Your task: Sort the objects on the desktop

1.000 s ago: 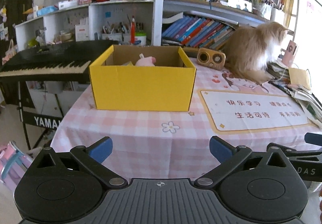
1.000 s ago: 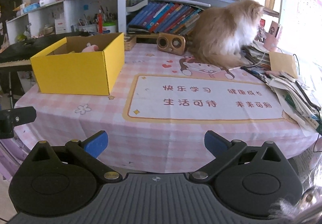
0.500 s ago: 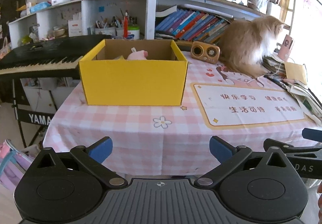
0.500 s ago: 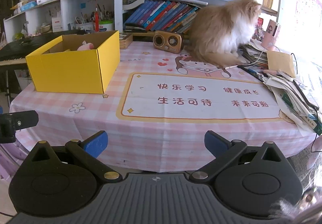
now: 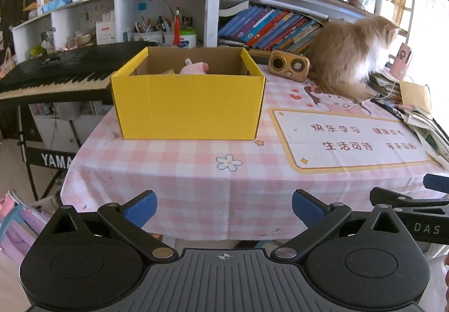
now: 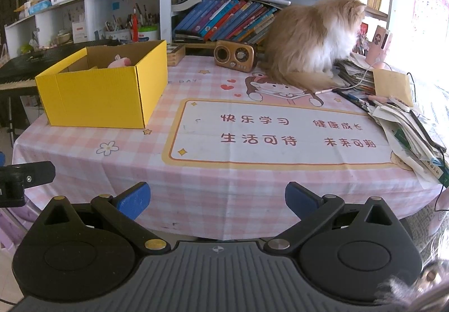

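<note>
A yellow cardboard box (image 5: 188, 105) stands open on the pink checked tablecloth (image 5: 196, 180); it also shows in the right wrist view (image 6: 98, 98). A pink plush toy (image 5: 193, 68) lies inside it, also seen in the right wrist view (image 6: 119, 61). My left gripper (image 5: 223, 208) is open and empty, held off the table's near edge. My right gripper (image 6: 217, 199) is open and empty, also off the near edge, to the right of the left one.
A fluffy orange cat (image 6: 311, 39) sits at the table's back right beside a small wooden radio (image 6: 234, 55). Loose papers and books (image 6: 407, 126) pile along the right edge. A black keyboard (image 5: 53, 73) stands left of the table. Bookshelves (image 5: 269, 23) fill the wall behind.
Both grippers have pulled back from the table, so the box and table look farther away. Both stay open and empty. The cat has barely moved.
</note>
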The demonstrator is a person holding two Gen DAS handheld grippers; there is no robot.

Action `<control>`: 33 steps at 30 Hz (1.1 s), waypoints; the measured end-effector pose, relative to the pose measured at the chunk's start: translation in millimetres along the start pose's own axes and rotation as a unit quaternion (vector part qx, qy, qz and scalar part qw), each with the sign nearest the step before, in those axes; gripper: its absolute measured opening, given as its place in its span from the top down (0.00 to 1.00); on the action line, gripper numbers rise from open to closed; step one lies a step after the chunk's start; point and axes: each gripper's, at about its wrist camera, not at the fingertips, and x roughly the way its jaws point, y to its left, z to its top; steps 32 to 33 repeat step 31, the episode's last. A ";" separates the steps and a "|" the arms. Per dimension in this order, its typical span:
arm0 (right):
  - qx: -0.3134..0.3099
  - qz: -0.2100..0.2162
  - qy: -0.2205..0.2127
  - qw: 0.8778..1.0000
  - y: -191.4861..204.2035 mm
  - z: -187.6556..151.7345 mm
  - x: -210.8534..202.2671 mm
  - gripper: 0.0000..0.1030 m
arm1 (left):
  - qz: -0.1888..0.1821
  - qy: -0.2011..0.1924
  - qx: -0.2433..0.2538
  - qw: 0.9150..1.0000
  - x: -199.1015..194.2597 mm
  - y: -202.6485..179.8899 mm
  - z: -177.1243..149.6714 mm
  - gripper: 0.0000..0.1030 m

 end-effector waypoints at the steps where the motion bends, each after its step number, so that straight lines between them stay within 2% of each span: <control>1: 0.000 0.000 0.000 1.000 0.0 0.1 0.0 0.00 | 0.000 0.000 -0.001 1.000 0.1 0.0 0.1 0.00; 33: 0.000 0.007 0.019 1.000 -0.7 0.2 13.9 0.00 | -0.013 0.024 -0.019 0.999 12.8 4.9 -2.4 0.00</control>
